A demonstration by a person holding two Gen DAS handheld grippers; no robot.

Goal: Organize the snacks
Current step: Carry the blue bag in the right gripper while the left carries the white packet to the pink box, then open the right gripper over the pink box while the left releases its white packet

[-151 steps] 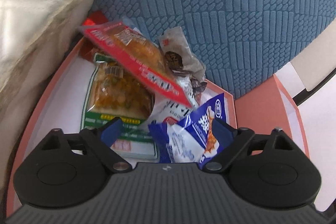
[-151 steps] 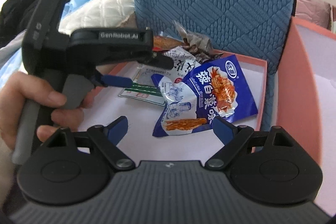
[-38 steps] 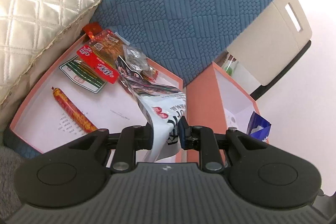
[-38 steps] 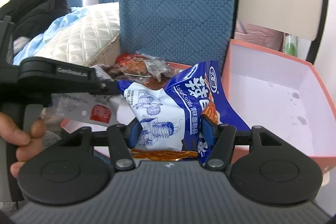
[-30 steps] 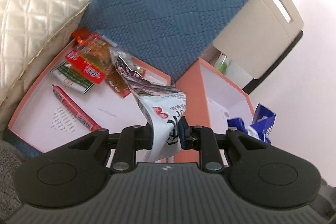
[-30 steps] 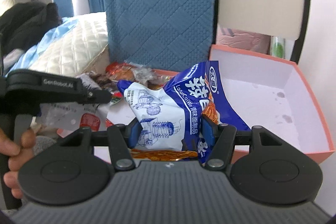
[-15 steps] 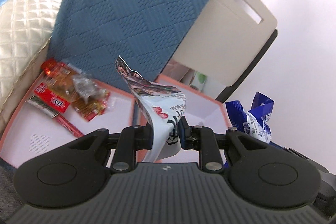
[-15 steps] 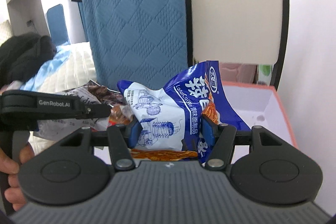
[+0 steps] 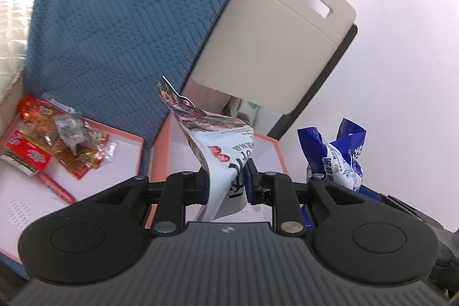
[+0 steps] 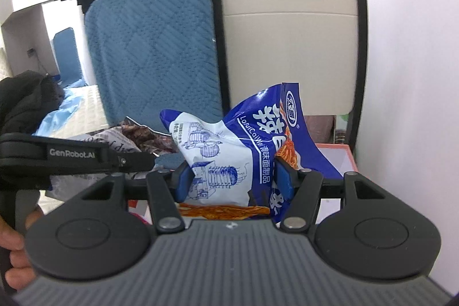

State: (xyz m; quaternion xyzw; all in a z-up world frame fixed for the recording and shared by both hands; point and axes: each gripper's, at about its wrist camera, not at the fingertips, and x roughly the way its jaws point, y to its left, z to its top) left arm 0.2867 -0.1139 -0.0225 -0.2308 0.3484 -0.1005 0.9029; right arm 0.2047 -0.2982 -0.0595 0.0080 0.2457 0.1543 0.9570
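My left gripper [image 9: 228, 179] is shut on a white snack packet [image 9: 218, 145] with a dark printed top, held up in the air above the rim of the right-hand pink box [image 9: 160, 151]. My right gripper [image 10: 233, 178] is shut on a puffy blue-and-white snack bag [image 10: 243, 145], also lifted. In the left wrist view that blue bag [image 9: 335, 154] shows at the right. In the right wrist view the left gripper [image 10: 126, 161] reaches in from the left with its packet [image 10: 114, 141]. Several snacks [image 9: 60, 142] lie in the left pink box [image 9: 126, 159].
A blue quilted cushion [image 9: 120, 19] and a beige chair back [image 9: 272, 27] stand behind the boxes. A white wall [image 9: 401, 48] is at the right. A cream quilted pillow [image 9: 11, 27] lies at the left. A person's hand [image 10: 11, 257] holds the left gripper.
Both grippers have risen and moved right with their packets still held. The boxes have dropped lower and leftward in both views, and the chair back and wall fill more of the picture.
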